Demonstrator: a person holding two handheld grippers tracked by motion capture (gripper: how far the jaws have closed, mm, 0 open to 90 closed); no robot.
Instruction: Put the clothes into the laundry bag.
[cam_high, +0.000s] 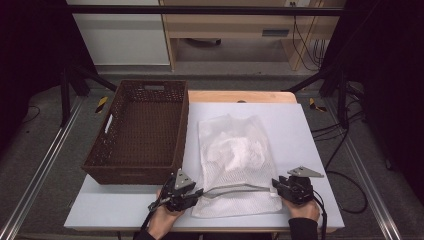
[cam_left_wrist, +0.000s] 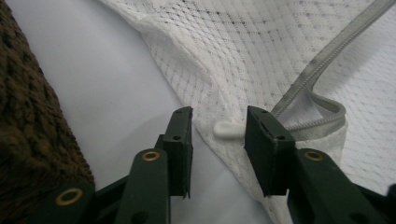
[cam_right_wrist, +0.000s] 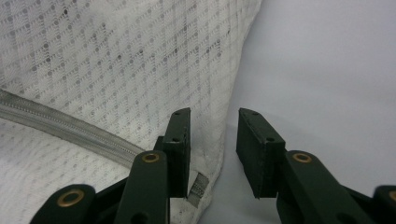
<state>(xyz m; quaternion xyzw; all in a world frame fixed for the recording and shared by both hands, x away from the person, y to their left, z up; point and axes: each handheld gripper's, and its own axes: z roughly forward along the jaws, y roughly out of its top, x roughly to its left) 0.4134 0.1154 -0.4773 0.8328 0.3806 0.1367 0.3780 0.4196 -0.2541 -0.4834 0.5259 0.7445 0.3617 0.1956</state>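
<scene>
- L tongs (cam_high: 199, 192) at near L corner of mesh bag (cam_high: 235, 160), jaws apart, white zip pull (cam_left_wrist: 227, 129) between, not gripped.
- R tongs (cam_high: 274, 184) at bag's near R corner, jaws apart, nothing clamped.
- Bag lies flat mid table (cam_high: 310, 150), zip (cam_high: 235, 189) open.
- Brown basket (cam_high: 140, 132) on the L, beside bag.

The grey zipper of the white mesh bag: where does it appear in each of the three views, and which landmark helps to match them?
High view: the zipper runs across the near end of the mesh bag, between the two grippers.
Left gripper view: it comes down from the upper right to the white pull tab between the jaws.
Right gripper view: it crosses the left side, from the left edge toward the left jaw.
Shared landmark: the white tabletop.
</scene>
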